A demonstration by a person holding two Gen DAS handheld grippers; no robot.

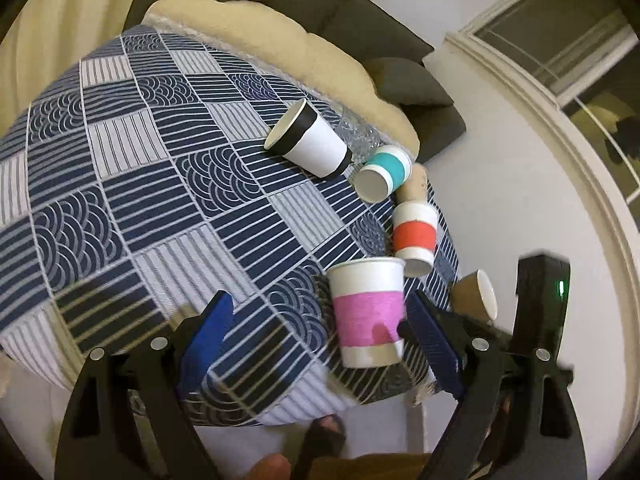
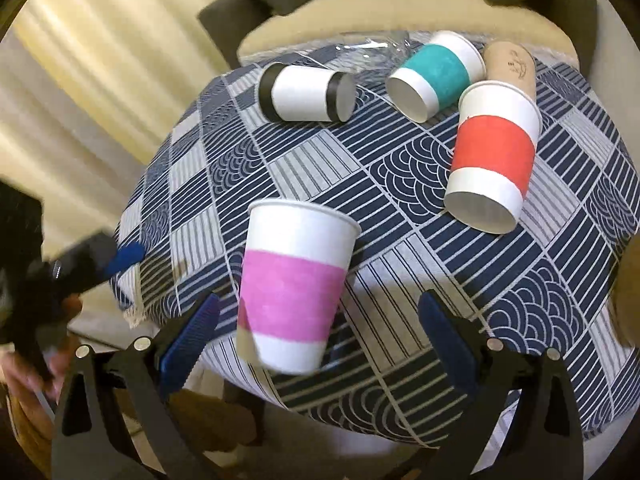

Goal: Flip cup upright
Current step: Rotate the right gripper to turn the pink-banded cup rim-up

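the worktop is the biggest thing here, round-looking under a blue and white patterned cloth, with a cream cushion and a dark sofa just past its far edge.

left tool is spread wide with nothing between its blue pads, hanging over the near edge. the right tool is released too, fingers well apart. you can also see the left tool off the worktop's left edge in the right wrist view, blurry.

pink-banded cup stands upright with its mouth up near the near edge, a bit blurred. in the left view it sits close to the right pad, can't tell if it touches; in the right view it's nearer the left pad, not gripped.

the rest lie on their sides towards the far edge: black-banded cup, red-banded cup, teal-banded cup, and a plain brown cup tucked behind the red and teal ones. some crinkly clear plastic lies at the far edge by the teal one. another brown cup shows in the left view beside the right tool's arm, off the worktop's right edge.
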